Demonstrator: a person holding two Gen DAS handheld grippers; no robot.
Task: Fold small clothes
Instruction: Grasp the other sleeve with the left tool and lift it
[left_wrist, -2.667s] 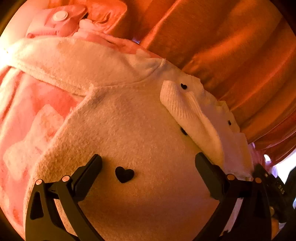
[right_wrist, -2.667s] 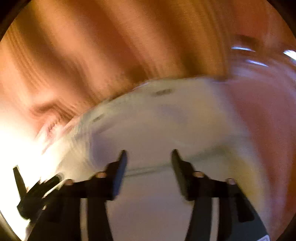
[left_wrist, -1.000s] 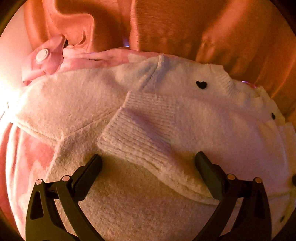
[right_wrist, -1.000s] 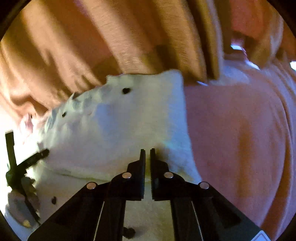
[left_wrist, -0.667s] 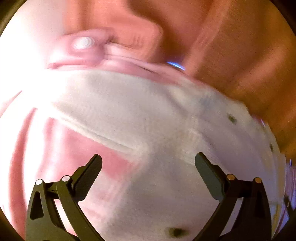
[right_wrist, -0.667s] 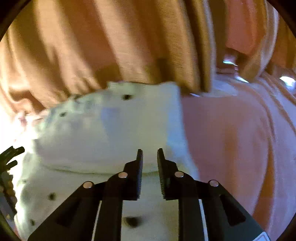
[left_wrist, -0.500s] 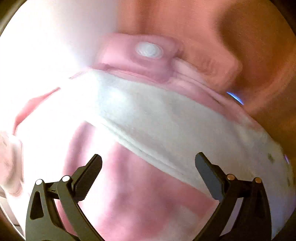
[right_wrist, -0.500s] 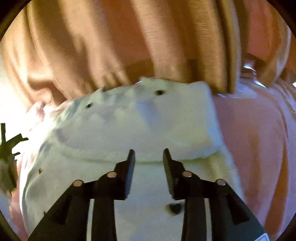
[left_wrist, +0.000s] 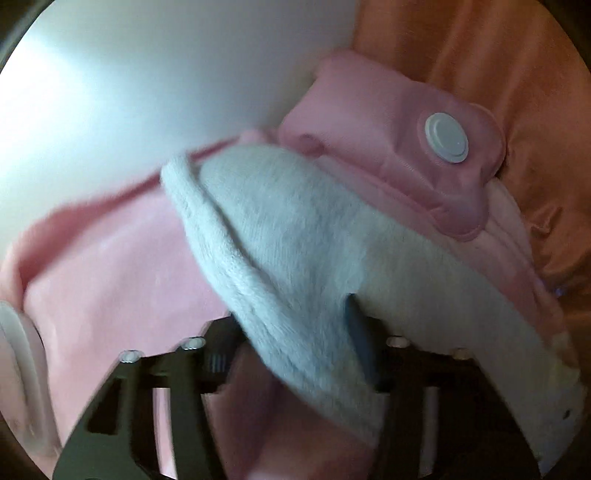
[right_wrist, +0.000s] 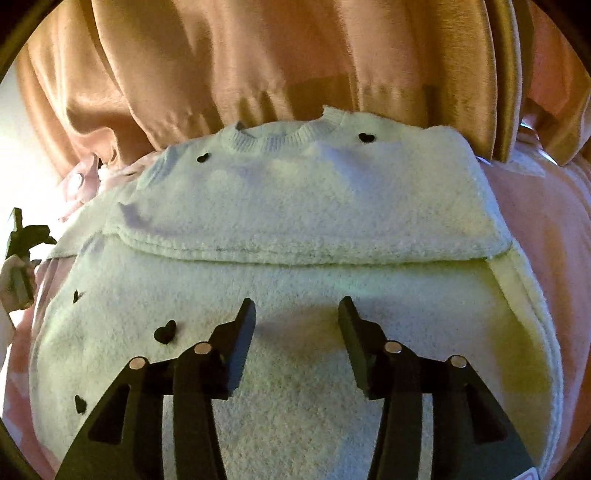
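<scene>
The cream sweater (right_wrist: 295, 236) with small black hearts lies flat in front of me on pink fleece bedding (right_wrist: 546, 236), its ribbed neckline (right_wrist: 280, 138) pointing away toward the orange curtain (right_wrist: 258, 55), so its long axis runs from my right gripper (right_wrist: 297, 317) straight up the right wrist view. A folded layer crosses it side to side, ending in a seamed edge just beyond that gripper's fingertips. The right gripper hovers over the lower body of the sweater with its jaws opening and nothing between them; a second ago they were pressed together over the same cloth. Its view now sits more squarely on the garment, with the whole neckline showing. In the left wrist view, the left gripper (left_wrist: 295, 332) is closing around the sweater's sleeve (left_wrist: 280, 236), which runs diagonally from upper left to lower right across the frame. The sleeve sits between the fingers, and I can see the right finger (left_wrist: 360, 339) dented into the knit, though blur keeps me from judging how firm the grip is. A second ago this gripper stood wide open above the sweater's front. Behind the sleeve is a pink padded piece with a white snap button (left_wrist: 446, 137). Far left in the right wrist view, I see the left gripper's frame and a hand (right_wrist: 14, 273).
</scene>
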